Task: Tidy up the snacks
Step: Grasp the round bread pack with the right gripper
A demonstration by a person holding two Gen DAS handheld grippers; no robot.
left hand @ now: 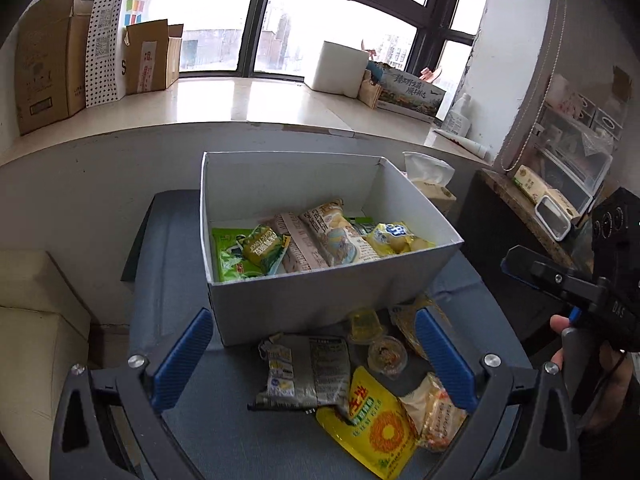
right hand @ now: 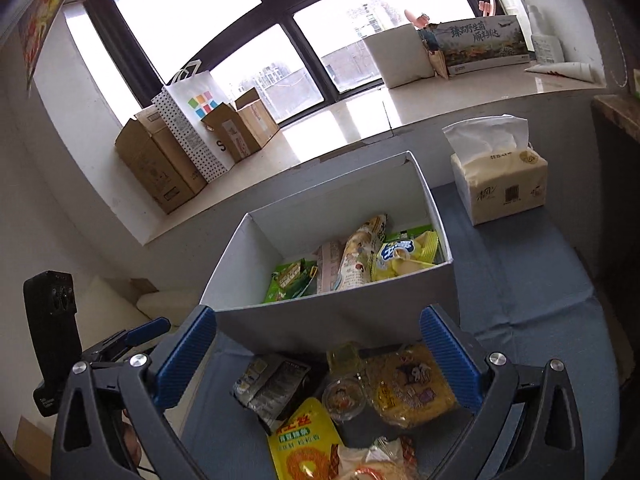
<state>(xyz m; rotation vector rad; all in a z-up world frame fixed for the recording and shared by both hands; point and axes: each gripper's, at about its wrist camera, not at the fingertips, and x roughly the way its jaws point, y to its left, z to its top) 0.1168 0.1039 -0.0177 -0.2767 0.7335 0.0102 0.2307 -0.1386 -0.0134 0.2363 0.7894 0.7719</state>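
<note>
A white cardboard box (left hand: 320, 304) (right hand: 344, 324) stands on a blue-grey cloth and holds several snack packets (left hand: 320, 240) (right hand: 360, 256). In front of it lie loose snacks: a grey foil packet (left hand: 308, 372) (right hand: 272, 388), a yellow pouch (left hand: 372, 428) (right hand: 304, 444), two small jelly cups (left hand: 388, 354) (right hand: 344, 394), and a yellow noodle pack (right hand: 408, 384). My left gripper (left hand: 314, 356) hovers open above these loose snacks, nothing between its fingers. My right gripper (right hand: 318, 356) is open too, empty, over the same pile. The right gripper's body (left hand: 580, 284) shows at the left wrist view's right edge.
A tissue pack (right hand: 500, 184) (left hand: 430, 180) sits right of the box. The windowsill behind carries cardboard boxes (left hand: 48, 68), a dotted paper bag (left hand: 116, 36) and a white box (left hand: 340, 68). A cream cushion (left hand: 36, 320) is at the left, a shelf (left hand: 560, 184) at the right.
</note>
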